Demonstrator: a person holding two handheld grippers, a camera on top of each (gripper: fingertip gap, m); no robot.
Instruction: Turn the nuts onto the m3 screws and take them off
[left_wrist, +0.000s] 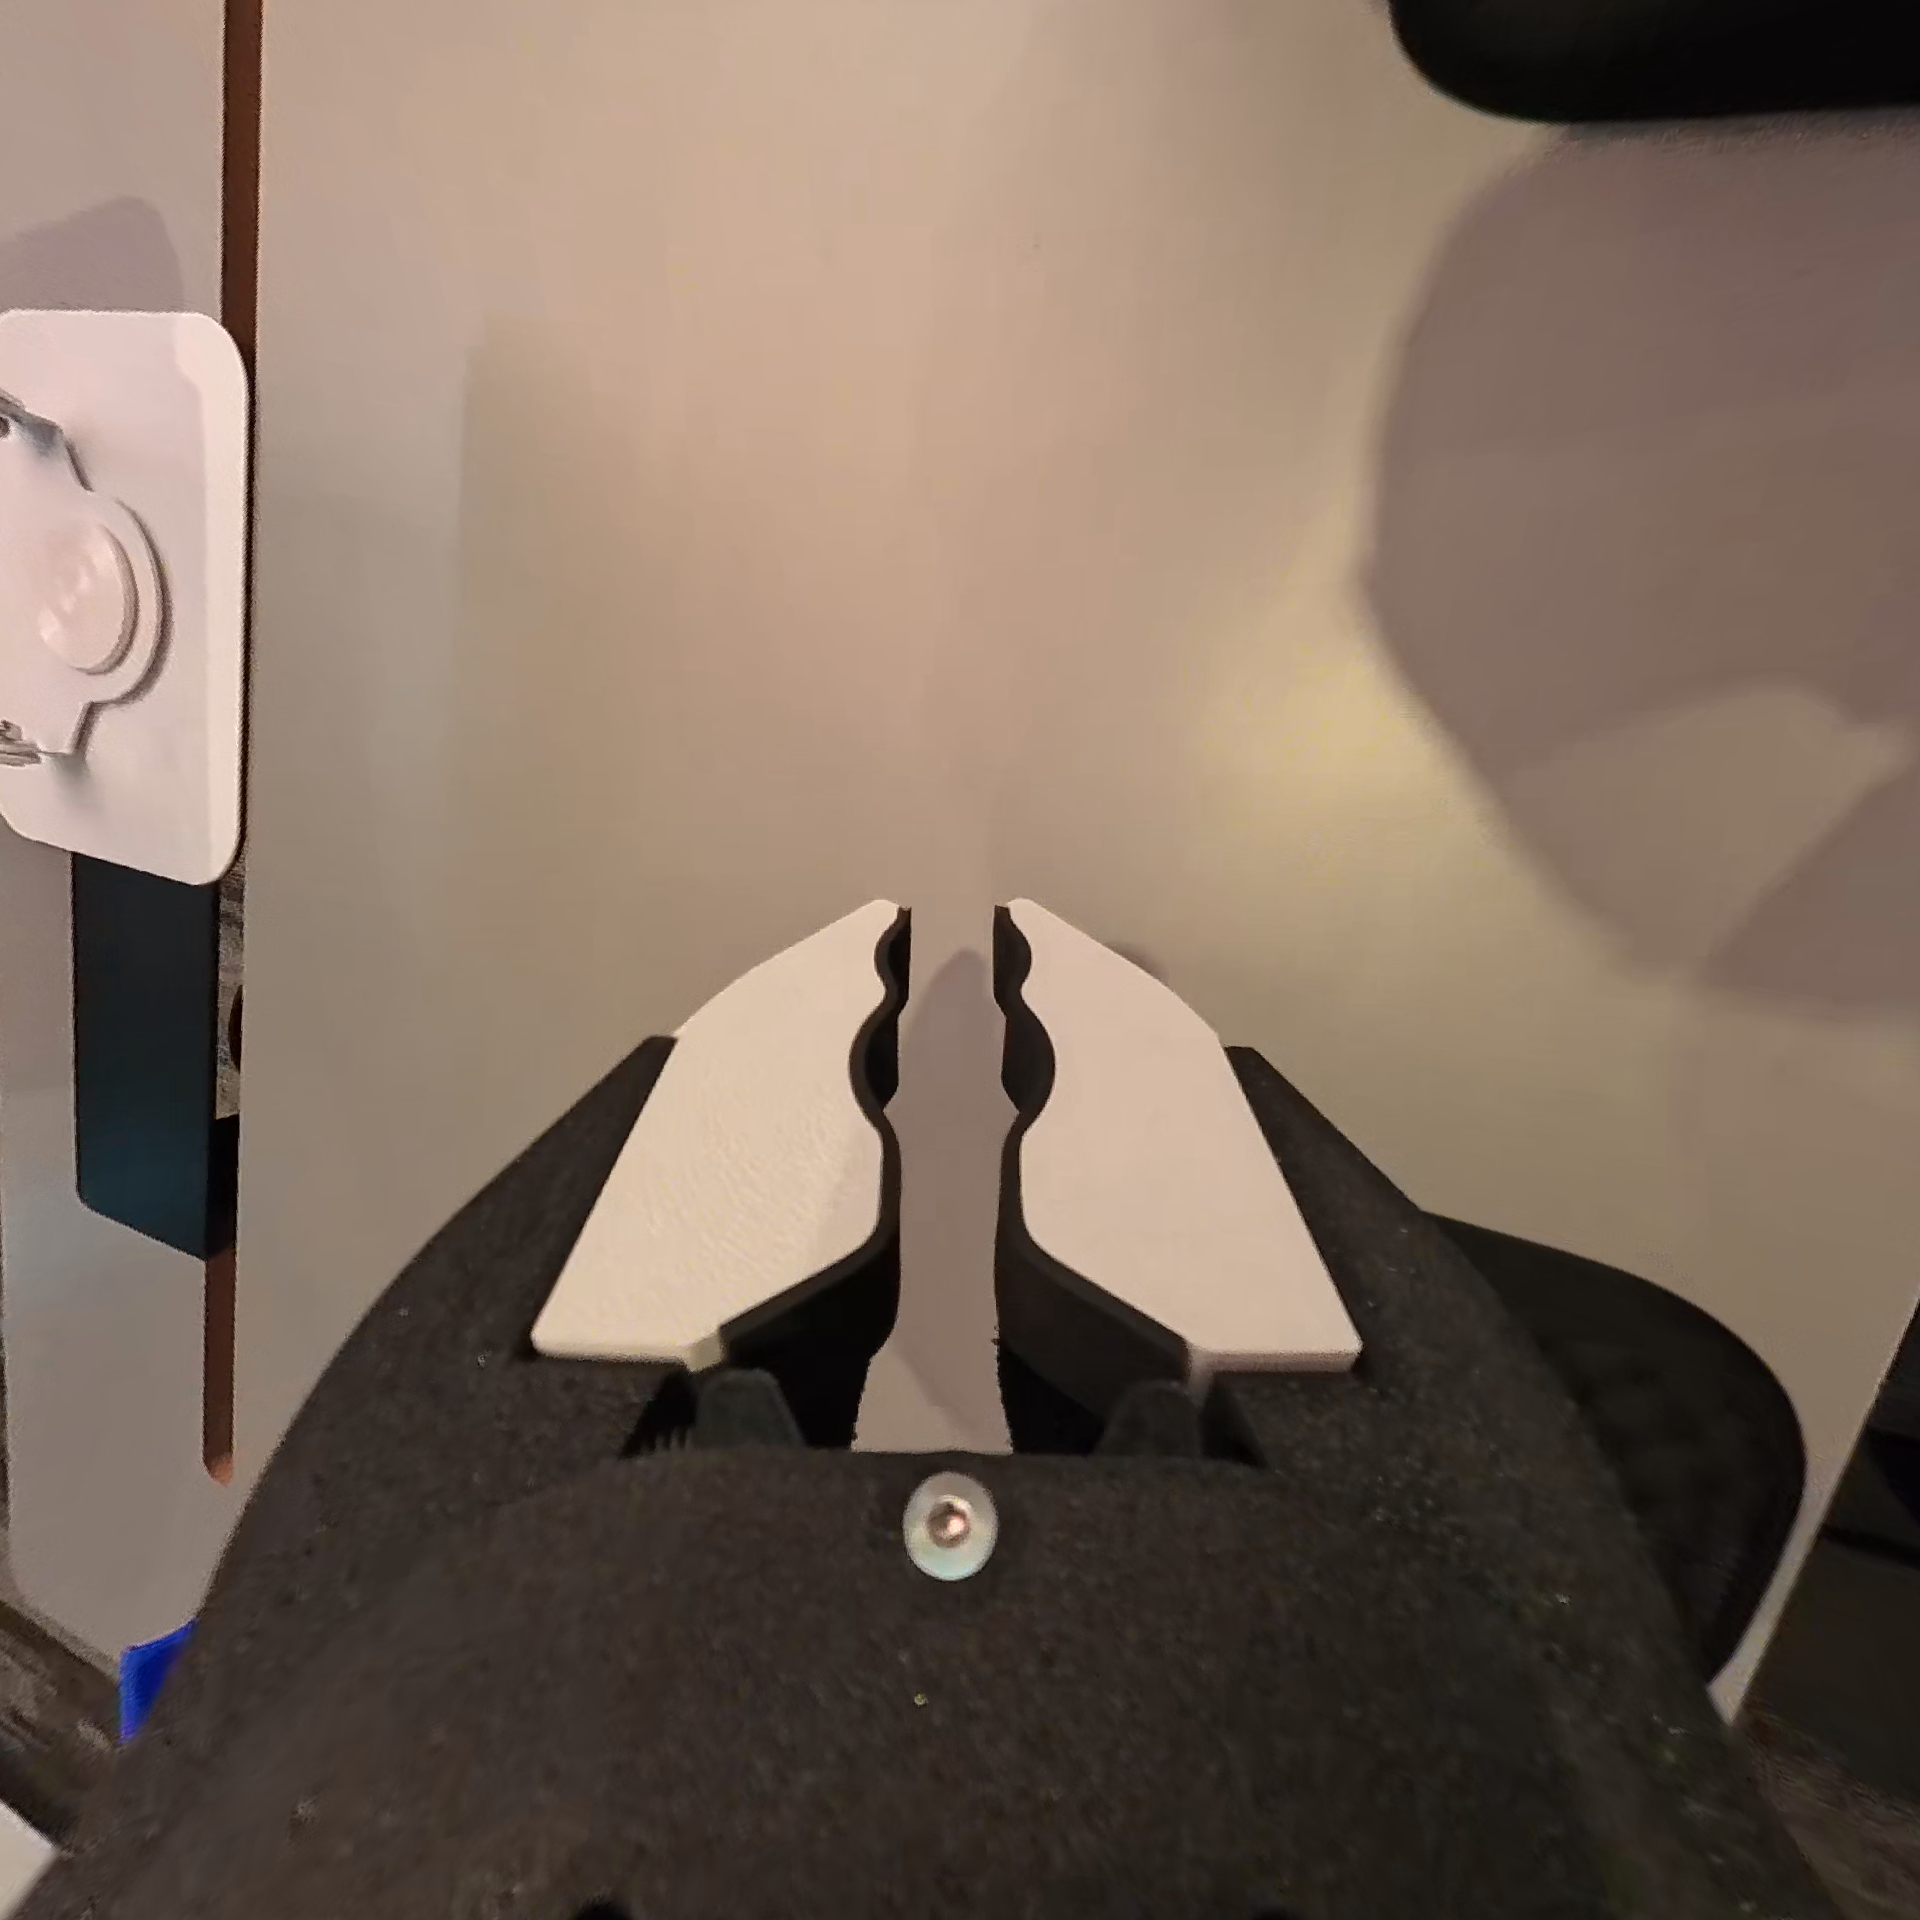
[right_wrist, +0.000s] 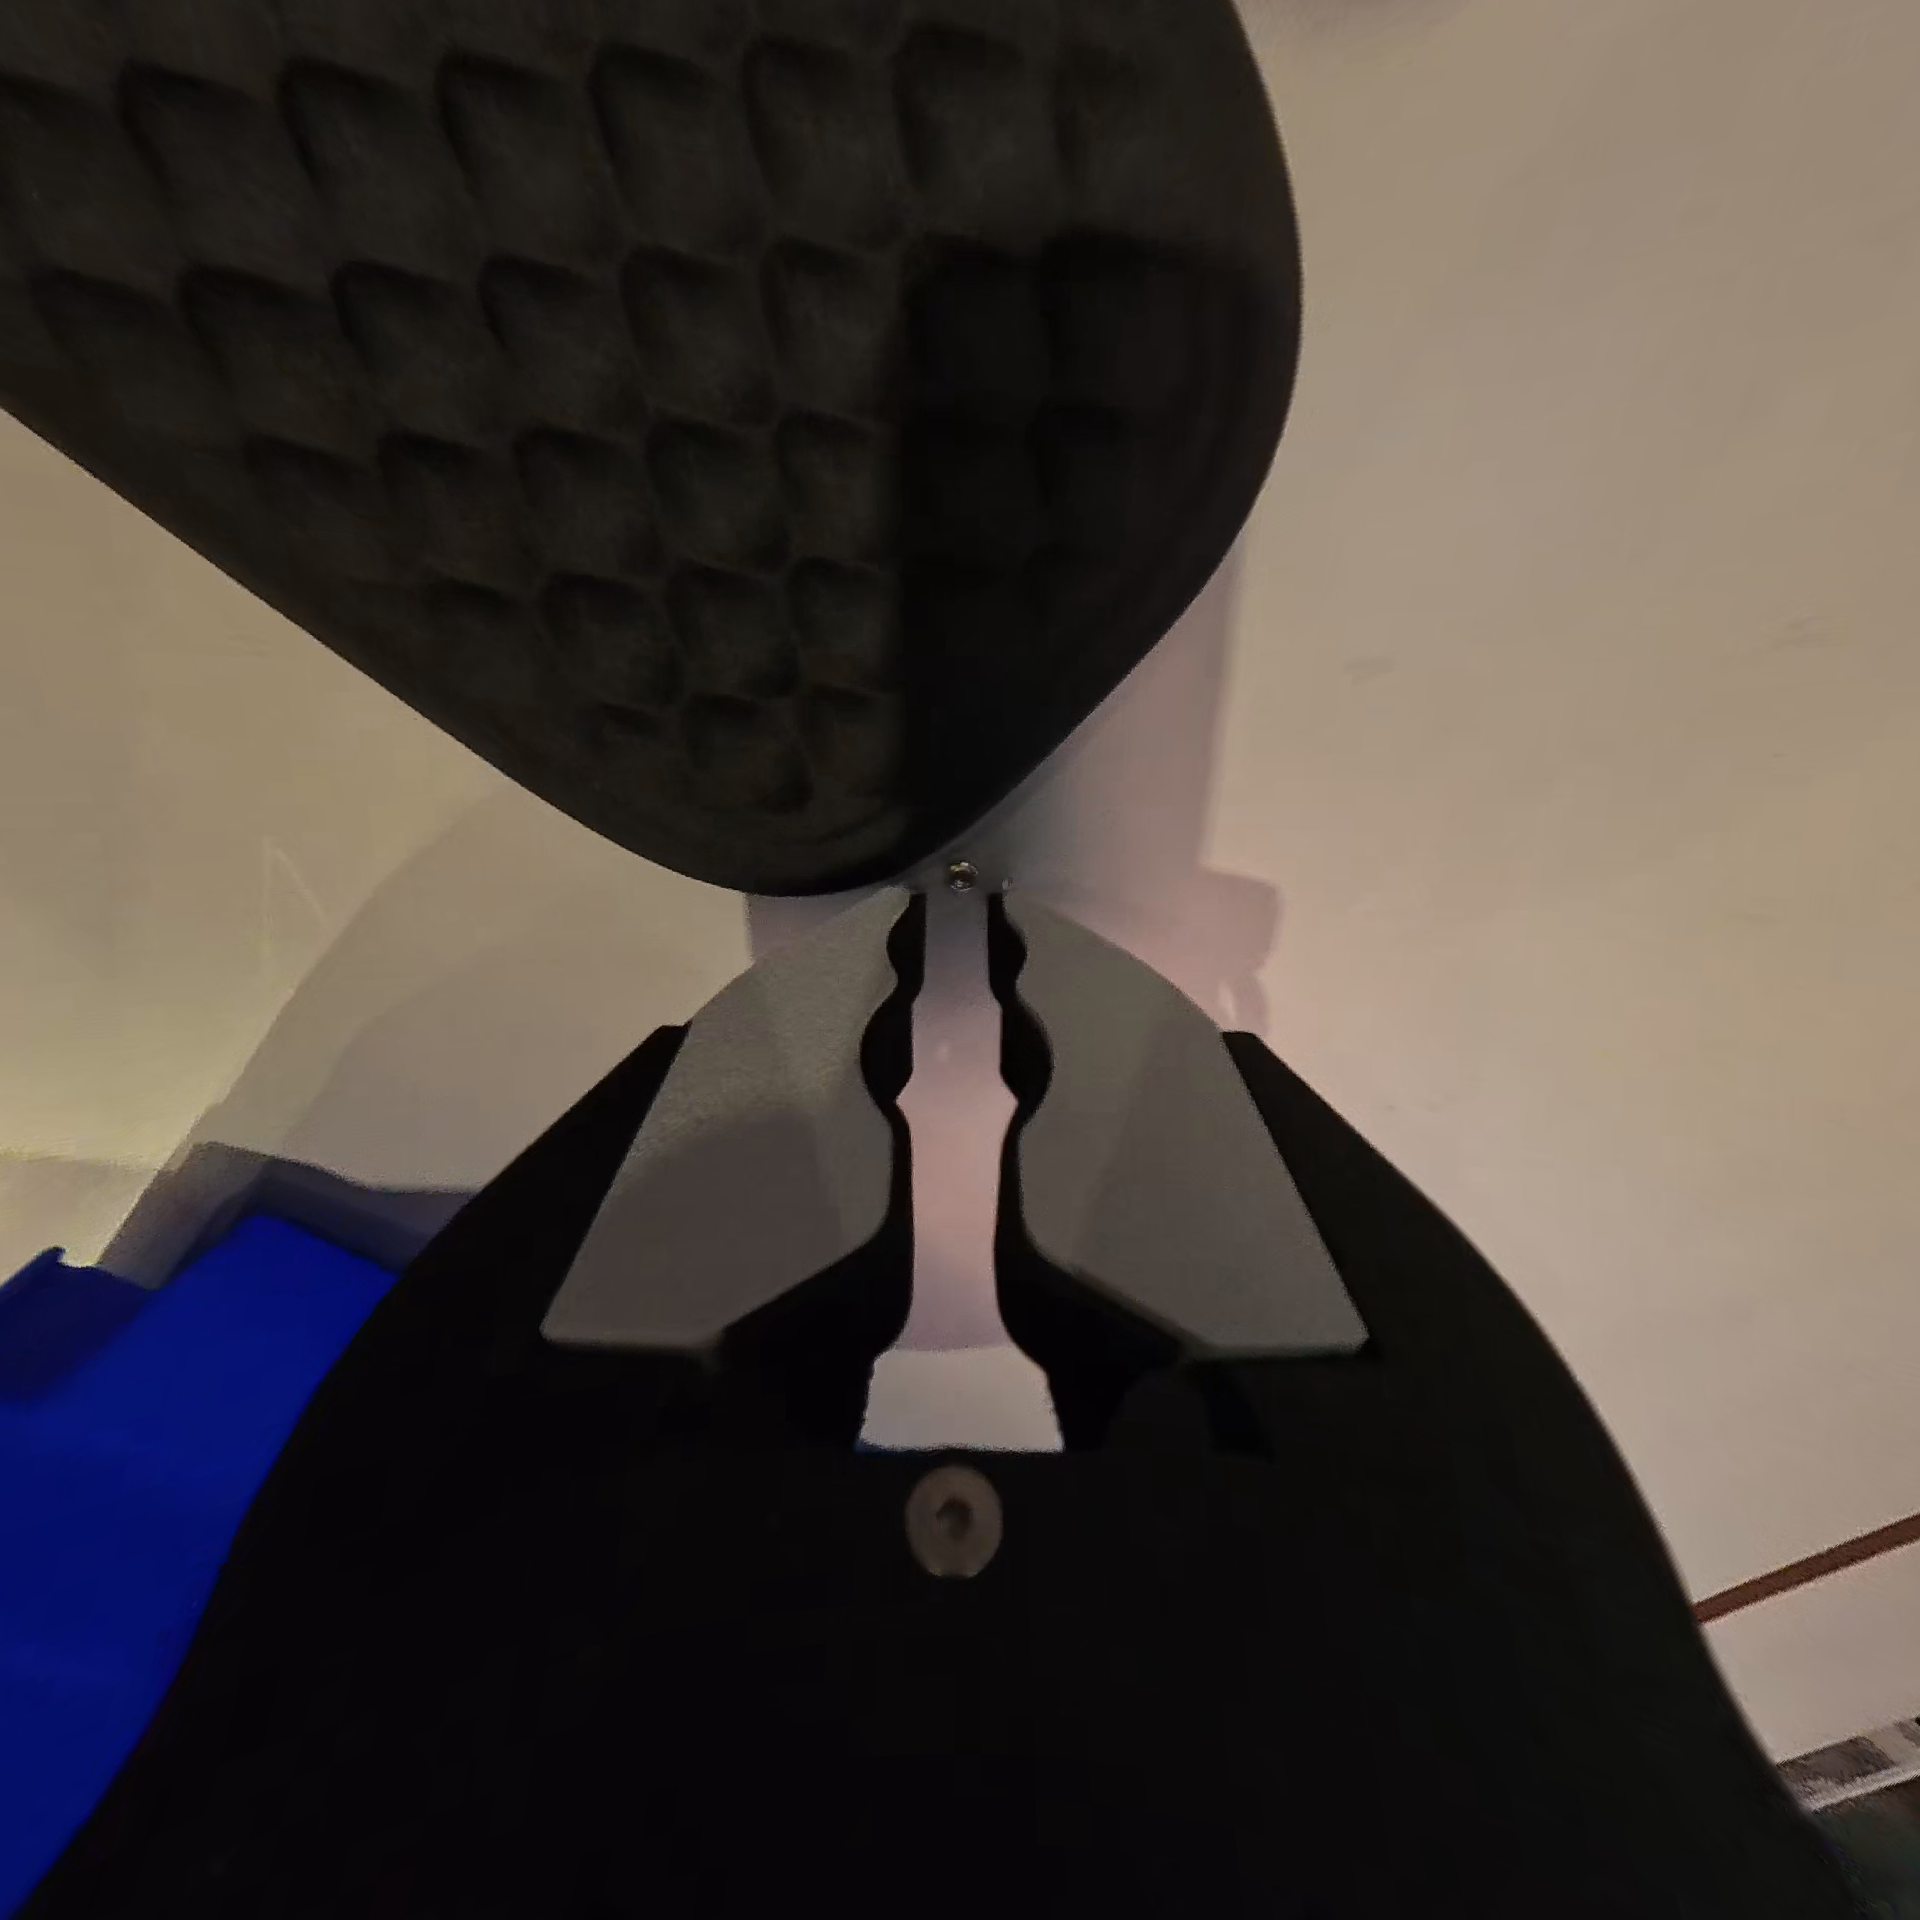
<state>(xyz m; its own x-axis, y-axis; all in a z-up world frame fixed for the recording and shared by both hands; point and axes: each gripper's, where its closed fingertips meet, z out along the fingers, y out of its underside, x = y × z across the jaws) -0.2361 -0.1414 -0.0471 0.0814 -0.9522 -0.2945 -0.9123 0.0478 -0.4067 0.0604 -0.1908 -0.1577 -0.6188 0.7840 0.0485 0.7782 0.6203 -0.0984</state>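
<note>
In the right wrist view, my right gripper (right_wrist: 954, 902) has its jaws drawn in to a narrow gap. A small silver nut (right_wrist: 961, 876) with a dark centre sits right at the fingertips, against a pale panel (right_wrist: 1143, 707). No screw shaft shows. A big black honeycomb-textured body (right_wrist: 582, 416), apparently the other gripper, hangs just above and touches that spot. In the left wrist view, my left gripper (left_wrist: 953, 914) points at a plain white surface (left_wrist: 831, 520). Its white fingers (left_wrist: 790, 1101) stand a narrow gap apart with nothing between them.
A white plate with a round fixture and metal clips (left_wrist: 114, 592) sits at the left edge of the left wrist view, beside a brown slot (left_wrist: 234, 935). A black shape (left_wrist: 1662, 52) fills the top right corner. A blue bin (right_wrist: 156, 1455) lies low on the left of the right wrist view. The tips of one gripper are about 30 centimeters away from the tips of the other.
</note>
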